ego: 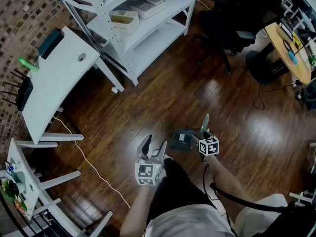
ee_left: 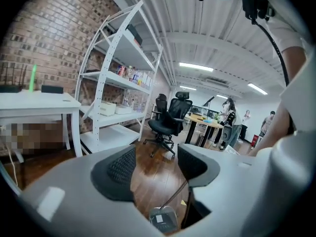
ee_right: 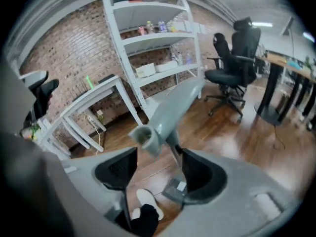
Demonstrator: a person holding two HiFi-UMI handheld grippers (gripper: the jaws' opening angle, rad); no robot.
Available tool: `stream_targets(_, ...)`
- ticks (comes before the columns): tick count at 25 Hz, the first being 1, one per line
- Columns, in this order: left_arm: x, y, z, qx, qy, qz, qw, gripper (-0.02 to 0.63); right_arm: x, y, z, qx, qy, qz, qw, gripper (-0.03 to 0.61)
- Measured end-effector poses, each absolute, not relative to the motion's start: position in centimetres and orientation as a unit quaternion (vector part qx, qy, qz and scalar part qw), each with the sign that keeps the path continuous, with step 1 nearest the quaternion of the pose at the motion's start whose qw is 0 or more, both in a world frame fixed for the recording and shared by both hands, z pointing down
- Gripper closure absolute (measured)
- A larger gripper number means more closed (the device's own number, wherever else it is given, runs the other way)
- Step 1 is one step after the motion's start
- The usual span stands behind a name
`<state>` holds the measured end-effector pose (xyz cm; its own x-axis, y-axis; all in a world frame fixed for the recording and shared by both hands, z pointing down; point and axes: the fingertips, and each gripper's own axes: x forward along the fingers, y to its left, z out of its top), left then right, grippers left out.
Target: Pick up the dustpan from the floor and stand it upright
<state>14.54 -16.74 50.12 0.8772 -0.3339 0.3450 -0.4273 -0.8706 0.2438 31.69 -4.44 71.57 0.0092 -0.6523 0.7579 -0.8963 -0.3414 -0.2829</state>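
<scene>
Right claw (ee_right: 157,158), jaws parted, flanks dustpan handle (ee_right: 170,105)

floor: dark wooden boards (ego: 163,102), glossy, with glare patches
wall: brick (ego: 19,23), behind the furniture
shelving unit: white metal (ego: 158,41), several tiers; a shallow tray (ego: 124,19) on a middle tier
desk: white (ego: 59,78), beside the shelving unit; on it a black router (ego: 22,93) with antennas, a green item (ego: 28,64) and a dark box (ego: 50,42)
cable: white (ego: 94,167), trailing from the desk across the floor
office chair: black (ego: 224,28), near a round wooden table (ego: 289,53)
plant: potted (ego: 12,191), on a white stand
</scene>
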Motion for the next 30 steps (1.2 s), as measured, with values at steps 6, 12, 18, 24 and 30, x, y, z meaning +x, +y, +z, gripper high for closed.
stream_targets(6,13.6,-11.8,43.4,0.957,-0.230,0.107,0.138,0.333,32.0,3.2,63.5,0.743,-0.502,0.441,0.034,0.281)
stream_targets(12,9.8,-5.9,39.7,0.924,-0.349,0.093,0.126,0.313,21.3,2.4,51.5,0.613,-0.711,0.337,0.073,0.281)
stream_targets(18,6.9,-0.9,34.7,0.861,-0.501,0.067,0.052,0.299,18.0,-0.5,36.0,0.488,-0.868,0.076,0.061,0.281)
stream_targets(24,9.9,7.6,27.4,0.802,-0.593,0.018,0.065,0.296,23.0,4.5,26.7,0.458,-0.885,-0.005,0.077,0.281)
stream_targets(30,7.7,12.9,20.6,0.786,-0.618,0.007,0.019,0.296,20.4,10.0,20.3,0.437,-0.897,-0.046,0.046,0.281)
